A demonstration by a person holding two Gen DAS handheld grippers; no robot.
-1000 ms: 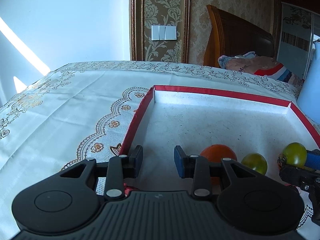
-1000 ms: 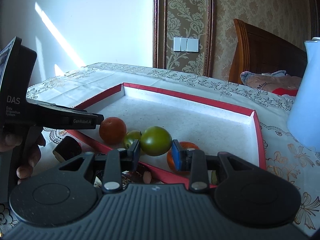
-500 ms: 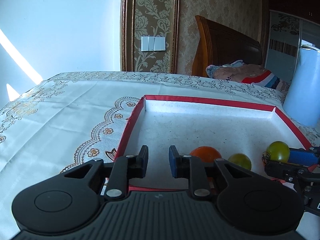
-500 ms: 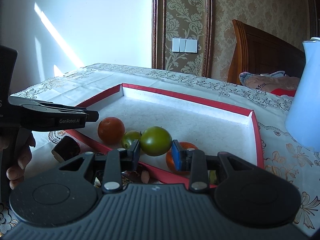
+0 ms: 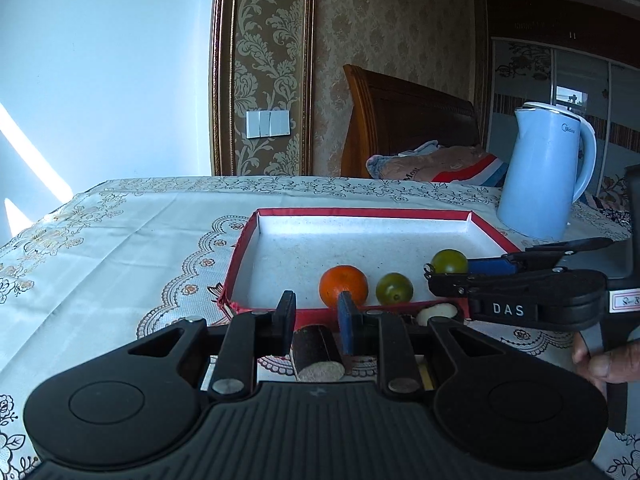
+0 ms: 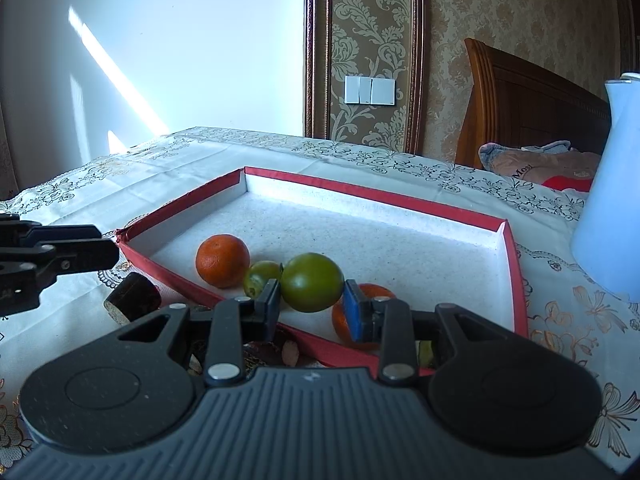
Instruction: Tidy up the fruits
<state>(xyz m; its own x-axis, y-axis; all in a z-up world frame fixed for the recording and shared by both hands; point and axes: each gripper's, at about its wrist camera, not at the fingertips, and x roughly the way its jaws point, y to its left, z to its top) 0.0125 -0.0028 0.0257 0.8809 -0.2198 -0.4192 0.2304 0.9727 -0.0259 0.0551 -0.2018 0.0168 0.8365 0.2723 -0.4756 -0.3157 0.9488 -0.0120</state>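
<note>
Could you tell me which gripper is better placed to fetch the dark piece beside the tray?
Left: the left gripper is empty, close to the dark piece; the right gripper holds a green fruit.

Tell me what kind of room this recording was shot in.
Most likely a bedroom in a home. A carved wooden headboard with folded bedding stands behind the table, damask wallpaper covers the wall, and an embroidered tablecloth carries a blue electric kettle beside the red-rimmed tray.
</note>
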